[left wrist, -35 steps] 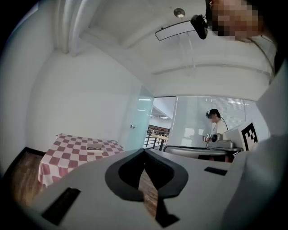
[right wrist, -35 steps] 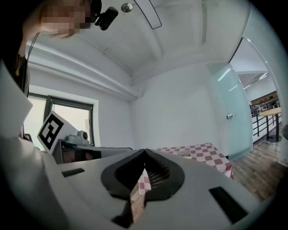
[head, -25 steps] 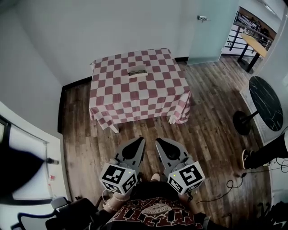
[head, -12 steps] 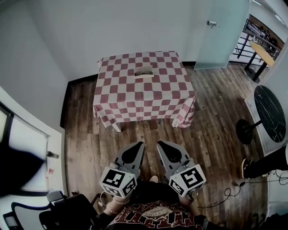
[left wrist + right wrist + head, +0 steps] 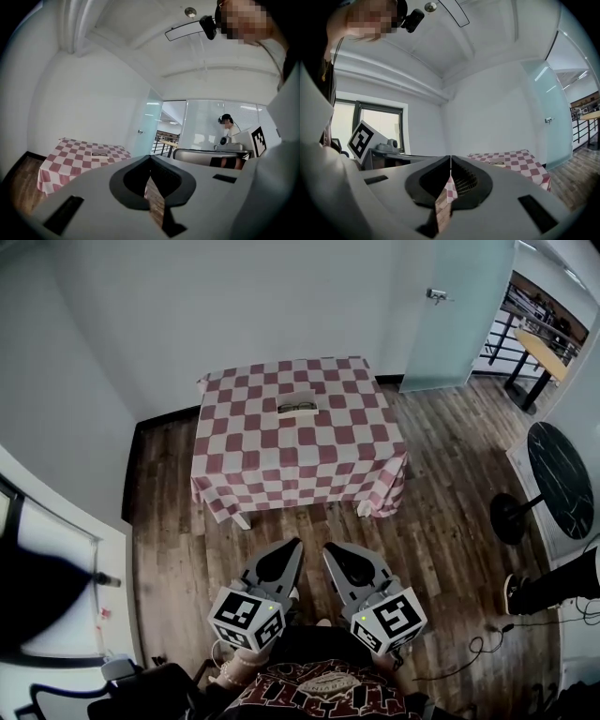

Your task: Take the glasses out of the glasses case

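Observation:
The glasses case [image 5: 297, 406] lies open on the far half of a table with a red-and-white checked cloth [image 5: 309, 460], dark-framed glasses resting in it. The table stands across the wooden floor, well ahead of me. Both grippers are held low, close to my body. My left gripper [image 5: 292, 546] and right gripper [image 5: 329, 548] are shut with nothing between the jaws. The left gripper view shows the glasses [image 5: 99, 154] small on the distant table past the shut left gripper [image 5: 150, 157]. The right gripper view shows the glasses [image 5: 497, 163] past the shut right gripper [image 5: 450, 160].
A frosted glass door [image 5: 455, 306] stands behind the table at the right. A round black table [image 5: 560, 465] and a person's leg [image 5: 553, 563] are at the right edge, with cables [image 5: 469, 634] on the floor. An office chair [image 5: 141, 685] is at lower left. Another person [image 5: 228, 129] stands beside me.
The head view has shifted a little, so the checked table sits slightly lower in the picture. Both grippers stay shut and low in front of my body.

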### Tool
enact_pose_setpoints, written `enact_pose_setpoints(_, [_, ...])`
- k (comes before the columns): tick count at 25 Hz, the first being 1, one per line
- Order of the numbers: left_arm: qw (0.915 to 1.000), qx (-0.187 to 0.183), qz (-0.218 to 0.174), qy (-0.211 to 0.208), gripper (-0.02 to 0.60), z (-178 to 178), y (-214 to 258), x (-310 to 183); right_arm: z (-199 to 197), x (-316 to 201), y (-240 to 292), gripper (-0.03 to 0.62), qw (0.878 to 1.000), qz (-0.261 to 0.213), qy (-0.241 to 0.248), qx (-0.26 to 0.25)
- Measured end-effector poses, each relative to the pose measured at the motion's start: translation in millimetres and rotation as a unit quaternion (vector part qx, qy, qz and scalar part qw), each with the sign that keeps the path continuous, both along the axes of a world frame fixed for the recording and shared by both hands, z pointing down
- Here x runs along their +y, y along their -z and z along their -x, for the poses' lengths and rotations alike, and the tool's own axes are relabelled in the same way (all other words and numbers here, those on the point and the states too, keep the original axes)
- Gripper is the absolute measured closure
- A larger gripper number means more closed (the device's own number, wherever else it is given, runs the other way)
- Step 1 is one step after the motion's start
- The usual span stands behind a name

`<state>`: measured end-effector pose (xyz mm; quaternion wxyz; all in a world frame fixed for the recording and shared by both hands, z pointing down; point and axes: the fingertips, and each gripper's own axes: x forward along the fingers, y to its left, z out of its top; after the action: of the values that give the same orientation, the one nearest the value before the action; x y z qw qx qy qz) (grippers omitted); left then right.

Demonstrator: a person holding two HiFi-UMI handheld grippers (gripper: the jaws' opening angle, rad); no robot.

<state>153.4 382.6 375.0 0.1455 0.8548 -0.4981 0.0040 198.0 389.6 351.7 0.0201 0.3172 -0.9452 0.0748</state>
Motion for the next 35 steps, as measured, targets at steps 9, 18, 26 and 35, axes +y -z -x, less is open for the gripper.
enact_pose_setpoints(9, [0.9994, 0.004, 0.01, -0.033, 0.583, 14.5, 0.0, -42.1, 22.3, -40.3, 1.1, 0.574, 1.0, 0.001, -0.008, 0.005])
enact_pose_setpoints(18, [0.999, 0.016, 0.022, -0.037, 0.583, 46.3, -8.0, -80.0, 53.4, -77.6, -1.7, 0.574, 1.0, 0.002, -0.009, 0.011])
enact_pose_setpoints(26, [0.9984, 0.012, 0.014, -0.054, 0.583, 73.4, -9.1, -107.9, 83.8, -109.3, -5.2, 0.573, 1.0, 0.004, -0.022, 0.006])
enact_pose_setpoints(35, [0.9976, 0.019, 0.021, -0.064, 0.583, 97.3, -15.3, -118.7, 109.6, -121.9, -7.1, 0.574, 0.999, 0.006, -0.036, -0.005])
